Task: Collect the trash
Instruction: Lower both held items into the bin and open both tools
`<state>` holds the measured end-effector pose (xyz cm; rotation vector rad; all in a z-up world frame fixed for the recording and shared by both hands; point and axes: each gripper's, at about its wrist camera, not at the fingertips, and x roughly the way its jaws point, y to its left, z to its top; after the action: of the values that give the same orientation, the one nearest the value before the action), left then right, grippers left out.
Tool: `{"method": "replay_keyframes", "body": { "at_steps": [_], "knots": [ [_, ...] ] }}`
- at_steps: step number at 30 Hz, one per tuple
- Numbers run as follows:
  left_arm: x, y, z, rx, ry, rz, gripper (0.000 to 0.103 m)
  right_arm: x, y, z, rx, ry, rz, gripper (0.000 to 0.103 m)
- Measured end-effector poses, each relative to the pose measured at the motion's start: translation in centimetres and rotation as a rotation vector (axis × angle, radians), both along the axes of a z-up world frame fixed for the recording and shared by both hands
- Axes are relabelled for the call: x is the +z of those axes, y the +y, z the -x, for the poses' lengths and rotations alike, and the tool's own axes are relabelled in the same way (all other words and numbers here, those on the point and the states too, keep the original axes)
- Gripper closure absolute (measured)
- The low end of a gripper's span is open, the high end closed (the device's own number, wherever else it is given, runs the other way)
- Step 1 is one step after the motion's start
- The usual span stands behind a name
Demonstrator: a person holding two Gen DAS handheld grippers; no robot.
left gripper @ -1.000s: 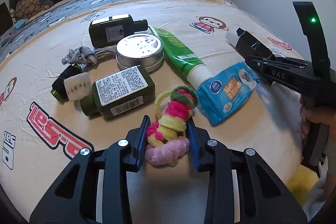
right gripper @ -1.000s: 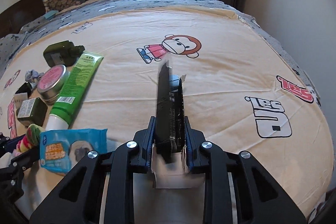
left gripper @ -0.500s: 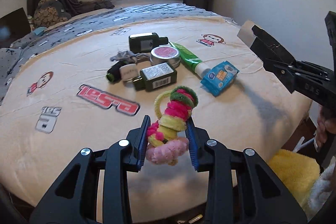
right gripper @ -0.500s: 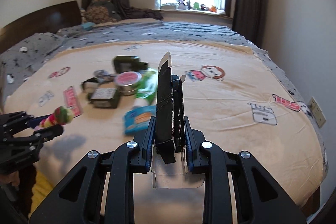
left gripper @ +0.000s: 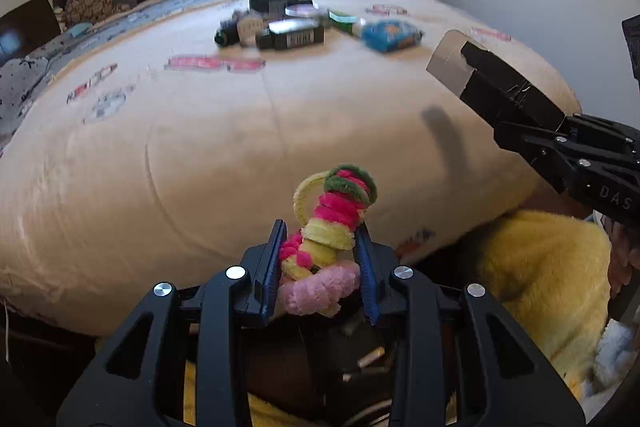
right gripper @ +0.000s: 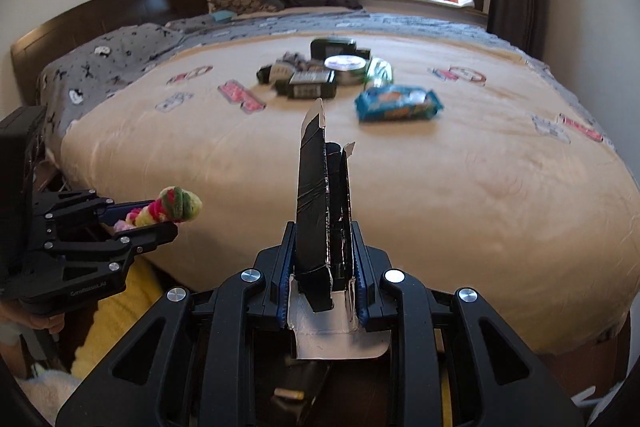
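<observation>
1. Left claw (left gripper: 320, 259): clenched on a fuzzy bundle of hair ties (left gripper: 328, 227), jaws pressed into its sides.
2. Bundle: plush, looped rings stacked in pink, yellow, hot pink and green, sticking up and forward beyond the fingertips; held in the air just off the near edge of the bed (left gripper: 200, 155).
3. Right claw (right gripper: 323, 259): closed tight on a flattened black carton (right gripper: 316, 203), squeezed thin between blue-padded fingers (right gripper: 285, 275).
4. Carton: creased, matte black card with a pale silvery inside (torn flaps at both ends), standing upright on its narrow edge; also off the near edge of the bed, to the right of the hair ties.
5. Bed: covered with a soft beige blanket printed with red lettering and cartoon figures, smooth with shallow folds.
6. Toward the far middle of the bed, a blurred cluster: a blue glossy tissue pack (right gripper: 398, 103) nearest, a dark green boxy bottle with a white barcode label (right gripper: 310, 86) to the left of the pack, a round metal tin (right gripper: 346, 63) behind that bottle, a green tube (right gripper: 378, 71) lying beside the tin, and a second dark bottle (right gripper: 332, 47) farthest back.
7. Below the near edge of the bed, under the claws: fluffy yellow fabric (left gripper: 540, 267).
</observation>
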<state>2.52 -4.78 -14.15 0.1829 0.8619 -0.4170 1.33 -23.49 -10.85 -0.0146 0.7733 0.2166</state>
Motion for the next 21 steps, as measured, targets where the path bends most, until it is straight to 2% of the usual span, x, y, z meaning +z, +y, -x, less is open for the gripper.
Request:
{"method": "replay_keyframes", "body": {
  "at_steps": [10,16,21],
  "knots": [
    [-5.6,0.2,2.4,-0.039,0.186,-0.016,0.071,-5.6,2.4,2.0,0.073,0.190,-0.054,0.077],
    [-9.4,0.4,2.6,-0.046,0.312,-0.037,0.071,-9.9,4.0,2.1,0.147,0.358,-0.027,0.077],
    [-12.0,0.4,2.5,-0.049,0.386,-0.053,0.071,-12.9,4.3,1.3,0.133,0.459,-0.015,0.077]
  ]
}}
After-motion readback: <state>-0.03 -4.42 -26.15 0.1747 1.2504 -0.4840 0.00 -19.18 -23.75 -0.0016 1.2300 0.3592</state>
